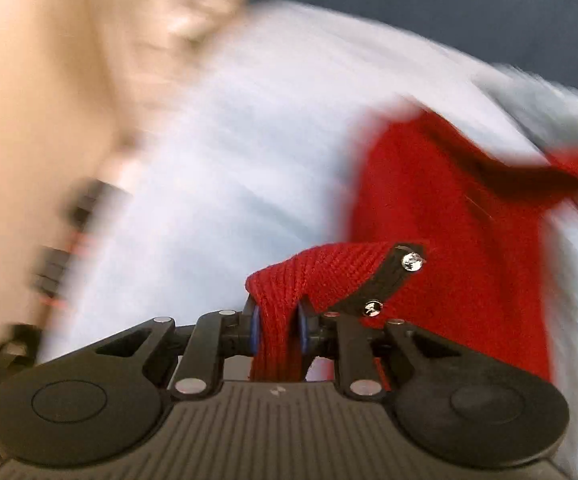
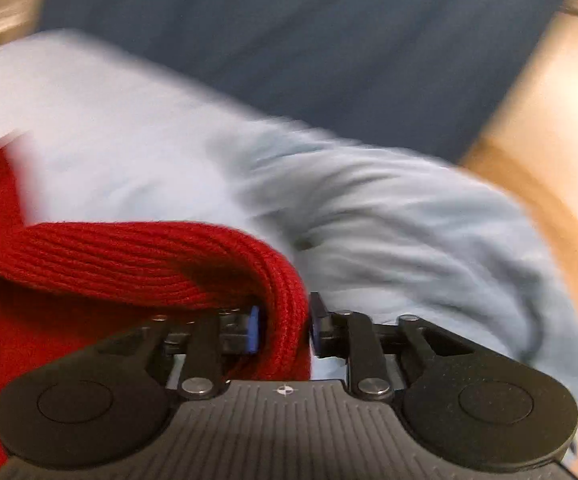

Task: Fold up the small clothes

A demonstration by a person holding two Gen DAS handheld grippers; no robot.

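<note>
Red knit garment: in the left wrist view we see it pinched in the left gripper; a ribbed fold rises between the jaws and drapes over the right finger, and the rest spreads away ahead and to the right of the jaws.
Left jaws: narrow, clamped on the red knit, the blue pads pressing it from both sides.
Ground, left view: a pale blue cloth lies ahead of the jaws under the garment; everything beyond is blurred.
Red knit, right wrist view: a thick ribbed edge curls in from the left and drops between the jaws of the right gripper.
Right jaws: partly closed on that bunched edge; the knit fills the gap.
Ground, right view: the pale blue cloth lies rumpled ahead and to the right of the jaws.
Progress: we judge both edges are gripped and a fold is under way; no finished fold shows.
Left to do: lay the held edges over, release, and tidy, as far as we can judge.
</note>
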